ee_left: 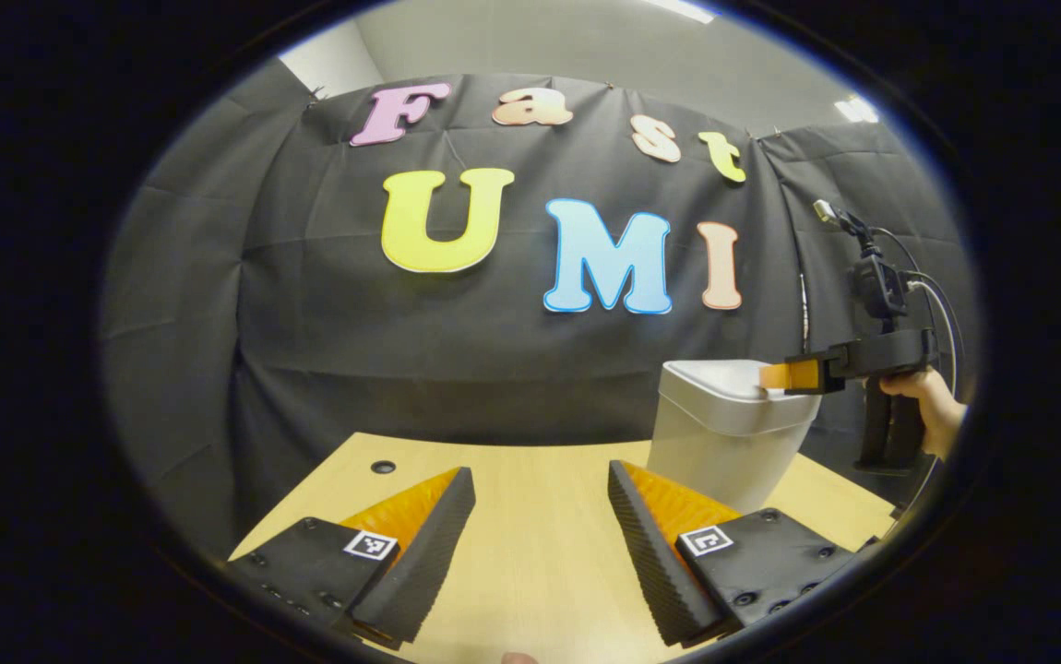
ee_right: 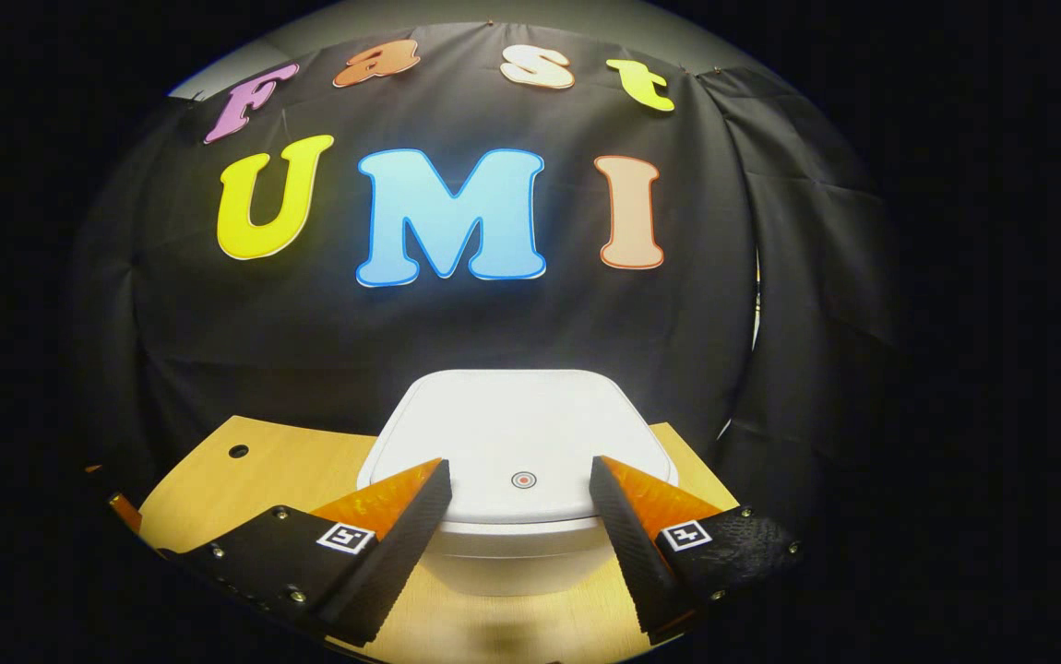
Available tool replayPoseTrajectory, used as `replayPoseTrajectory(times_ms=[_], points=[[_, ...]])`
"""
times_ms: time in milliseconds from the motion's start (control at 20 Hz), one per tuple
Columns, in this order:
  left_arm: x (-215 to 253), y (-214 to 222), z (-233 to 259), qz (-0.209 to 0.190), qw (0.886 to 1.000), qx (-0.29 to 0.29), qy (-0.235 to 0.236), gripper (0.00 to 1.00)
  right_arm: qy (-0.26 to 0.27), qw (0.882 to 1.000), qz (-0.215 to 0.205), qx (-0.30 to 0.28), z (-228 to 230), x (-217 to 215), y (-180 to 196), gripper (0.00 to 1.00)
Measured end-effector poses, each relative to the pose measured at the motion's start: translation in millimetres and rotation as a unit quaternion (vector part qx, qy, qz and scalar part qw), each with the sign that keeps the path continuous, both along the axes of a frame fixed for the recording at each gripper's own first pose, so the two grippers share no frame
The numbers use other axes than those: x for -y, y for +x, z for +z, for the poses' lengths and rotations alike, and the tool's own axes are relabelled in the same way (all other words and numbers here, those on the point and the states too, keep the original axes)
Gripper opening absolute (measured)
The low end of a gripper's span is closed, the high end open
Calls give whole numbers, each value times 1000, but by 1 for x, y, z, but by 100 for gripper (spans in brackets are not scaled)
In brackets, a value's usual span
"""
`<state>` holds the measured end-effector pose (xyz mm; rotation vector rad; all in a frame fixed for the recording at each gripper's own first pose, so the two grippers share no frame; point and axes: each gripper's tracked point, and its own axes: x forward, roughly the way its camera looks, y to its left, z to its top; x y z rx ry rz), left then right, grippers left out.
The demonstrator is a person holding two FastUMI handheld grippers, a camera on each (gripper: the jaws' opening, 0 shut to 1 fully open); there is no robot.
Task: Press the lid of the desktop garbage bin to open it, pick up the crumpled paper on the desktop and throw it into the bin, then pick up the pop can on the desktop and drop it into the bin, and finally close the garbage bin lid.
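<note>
A white garbage bin point(ee_left: 724, 433) stands on the wooden table point(ee_left: 530, 544) at the right, its lid down. In the right gripper view the bin's lid point(ee_right: 517, 433) lies flat, with a small round button mark point(ee_right: 523, 480) near its front edge. My right gripper point(ee_right: 519, 475) is open, its fingers just above the lid's front edge on either side of the button. In the left gripper view that same gripper point(ee_left: 793, 375), held by a hand point(ee_left: 932, 406), hovers over the bin's right rim. My left gripper point(ee_left: 542, 484) stands open over bare table, left of the bin.
A small round hole point(ee_left: 383, 467) sits in the table near its far left corner. The black cloth wall hangs close behind the table's far edge. Cables point(ee_left: 936, 304) run from the right gripper's mount.
</note>
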<state>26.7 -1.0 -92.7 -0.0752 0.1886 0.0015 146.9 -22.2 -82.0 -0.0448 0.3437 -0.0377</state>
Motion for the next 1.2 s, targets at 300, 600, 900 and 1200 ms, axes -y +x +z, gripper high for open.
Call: replayPoseTrajectory(times_ms=[300, 600, 900, 1200], points=[[-4, 11, -4, -10, 1000, 0, 3, 100, -4, 1000, 13, 3, -4, -1, 1, 98], [-6, 17, 0, -14, 1000, 4, 12, 95, -8, 999, 7, 31, -8, -2, 12, 99], [-5, 12, 6, -5, 1000, 10, 17, 100, -2, 999, -2, 54, -2, -2, 12, 97], [-5, 4, 17, 14, 999, 16, 25, 95, -16, 997, -14, 74, 14, 1, 12, 96]])
